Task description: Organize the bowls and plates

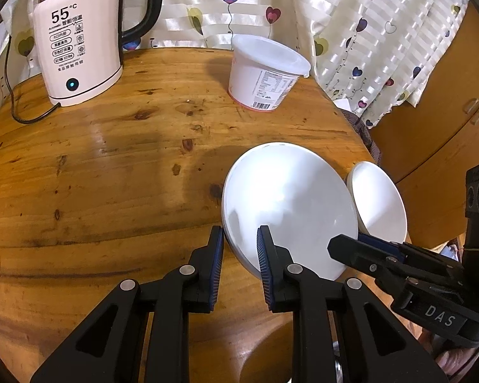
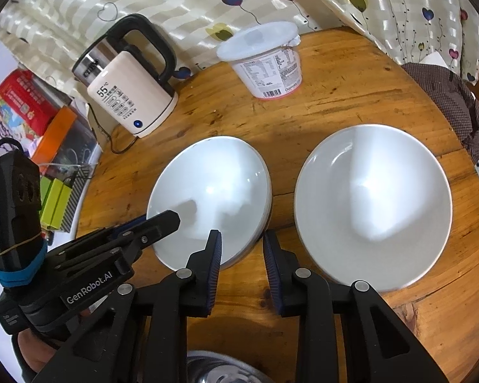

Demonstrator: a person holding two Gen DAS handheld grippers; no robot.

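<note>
Both black two-finger grippers, left (image 1: 239,239) and right (image 2: 242,244), clamp opposite rim edges of one shallow white ceramic bowl (image 2: 207,198) on the round wooden table (image 1: 111,175).

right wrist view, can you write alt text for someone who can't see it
Two grippers, the right gripper and the left gripper, straddle the near rim of the left one of two white bowls on a round wooden table. The other bowl sits apart to its right; a kettle and a lidded tub stand behind.
</note>
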